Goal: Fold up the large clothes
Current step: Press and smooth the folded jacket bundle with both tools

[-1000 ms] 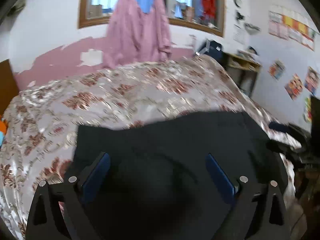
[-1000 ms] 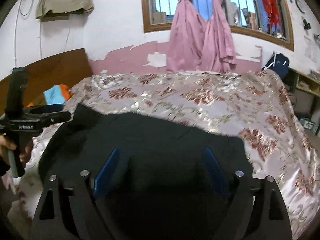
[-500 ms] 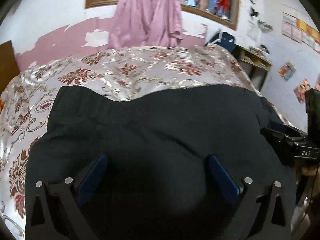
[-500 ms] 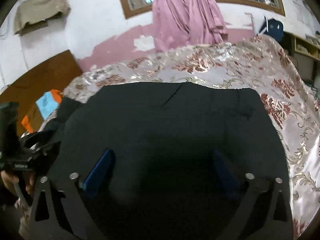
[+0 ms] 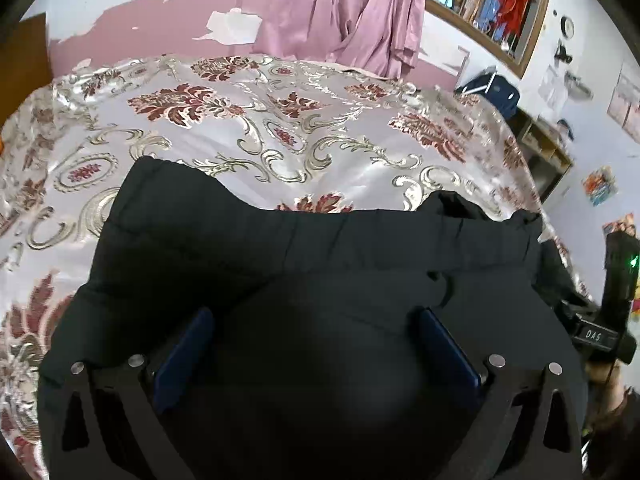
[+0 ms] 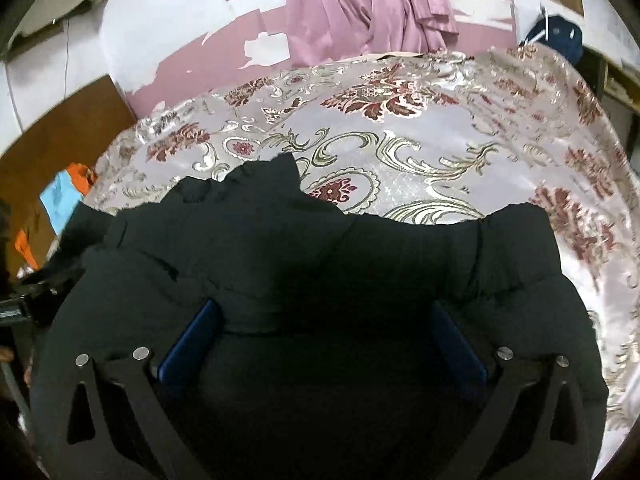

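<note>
A large black garment [image 5: 280,248] lies on the bed, with its elastic waistband edge across the far side. It also fills the lower half of the right wrist view [image 6: 320,264]. My left gripper [image 5: 316,320] hangs just above the black cloth, its blue-padded jaws wide apart and empty. My right gripper [image 6: 324,312] is also wide open and empty just above the cloth. The right gripper's body shows at the right edge of the left wrist view [image 5: 600,332]. The left gripper's body shows at the left edge of the right wrist view [image 6: 24,300].
The bed has a shiny floral bedspread [image 5: 280,120] stretching beyond the garment. Pink curtains [image 5: 352,12] hang at the window on the far wall. A wooden headboard [image 6: 60,140] and orange and blue cloth [image 6: 68,192] are at the left. A shelf [image 5: 540,144] stands at the right.
Both grippers have moved down and closer to the black garment, which now fills more of each view. The garment's far edge looks more bunched and folded over. Both stay open.
</note>
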The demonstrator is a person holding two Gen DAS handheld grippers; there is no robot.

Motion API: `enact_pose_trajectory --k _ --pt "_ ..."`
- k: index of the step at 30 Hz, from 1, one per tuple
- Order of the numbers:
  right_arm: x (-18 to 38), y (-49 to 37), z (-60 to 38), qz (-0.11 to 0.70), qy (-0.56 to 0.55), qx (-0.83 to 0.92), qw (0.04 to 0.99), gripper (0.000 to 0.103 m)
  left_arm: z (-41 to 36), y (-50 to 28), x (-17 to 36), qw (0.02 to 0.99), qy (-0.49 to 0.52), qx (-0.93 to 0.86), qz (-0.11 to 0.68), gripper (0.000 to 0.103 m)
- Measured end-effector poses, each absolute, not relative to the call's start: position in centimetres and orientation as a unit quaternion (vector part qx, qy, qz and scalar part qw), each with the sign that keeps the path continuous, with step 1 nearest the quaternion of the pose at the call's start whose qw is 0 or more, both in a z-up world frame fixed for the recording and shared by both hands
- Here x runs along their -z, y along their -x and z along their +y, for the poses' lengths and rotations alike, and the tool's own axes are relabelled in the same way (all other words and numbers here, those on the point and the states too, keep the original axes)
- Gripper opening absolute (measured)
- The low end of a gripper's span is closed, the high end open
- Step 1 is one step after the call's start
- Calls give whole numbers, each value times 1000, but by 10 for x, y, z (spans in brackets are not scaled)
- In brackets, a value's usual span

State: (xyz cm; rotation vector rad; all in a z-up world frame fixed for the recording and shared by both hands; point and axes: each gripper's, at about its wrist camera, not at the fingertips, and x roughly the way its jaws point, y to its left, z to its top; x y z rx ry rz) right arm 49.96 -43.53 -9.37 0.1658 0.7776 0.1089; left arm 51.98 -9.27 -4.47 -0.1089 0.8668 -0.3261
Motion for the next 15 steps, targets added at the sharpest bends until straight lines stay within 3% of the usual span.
enact_pose_trajectory --k 15 --pt "95 -459 -443 282 -103 -59 952 102 -84 -494 48 913 77 196 349 103"
